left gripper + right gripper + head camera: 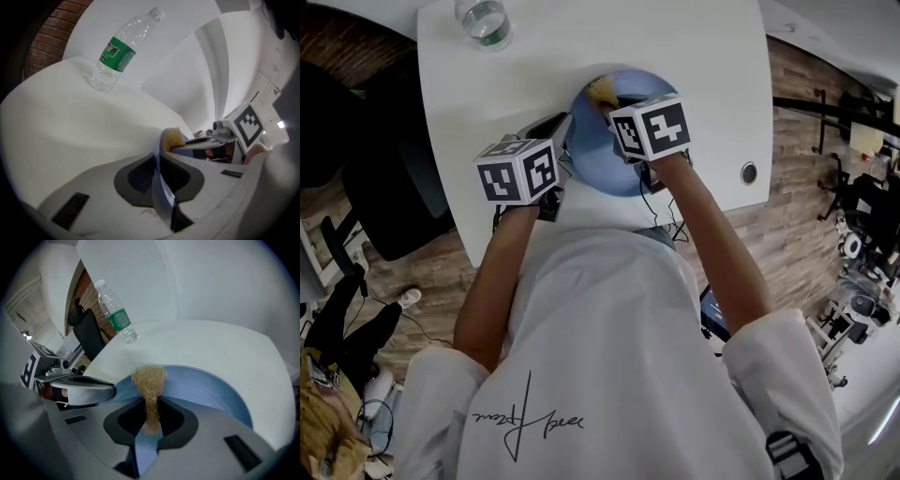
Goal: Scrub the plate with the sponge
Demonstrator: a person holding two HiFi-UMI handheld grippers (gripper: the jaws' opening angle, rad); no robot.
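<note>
Head view: blue plate [623,164] on the white surface [703,56], close to the edge nearest the person. The marker cubes cover both sets of jaws. A clear bottle [483,21] stands at the far edge, well apart from the plate.
Left gripper view adds: the plate's rim seen edge-on, running in between the dark pads. The bottle is upright and has a green label. There is a brick wall [47,42] behind it.
Right gripper view adds: the plate's blue inner face, open to view. A tan, fibrous sponge [149,378] stands up out of the jaws. A black chair [86,333] sits beyond the surface.
Left hand-held gripper [156,159]: jaws closed down to the thickness of the rim and clamped on the plate at its left side.
Right hand-held gripper [150,404]: jaws almost together, pinching the sponge's lower end, with its frayed top free above the tips.
Sponge position: over the plate's far-left rim in the head view, and just past the left jaw tips in the left gripper view. No view shows clearly whether it presses on the plate.
The two hand-held grippers: side by side over the plate and near each other.
</note>
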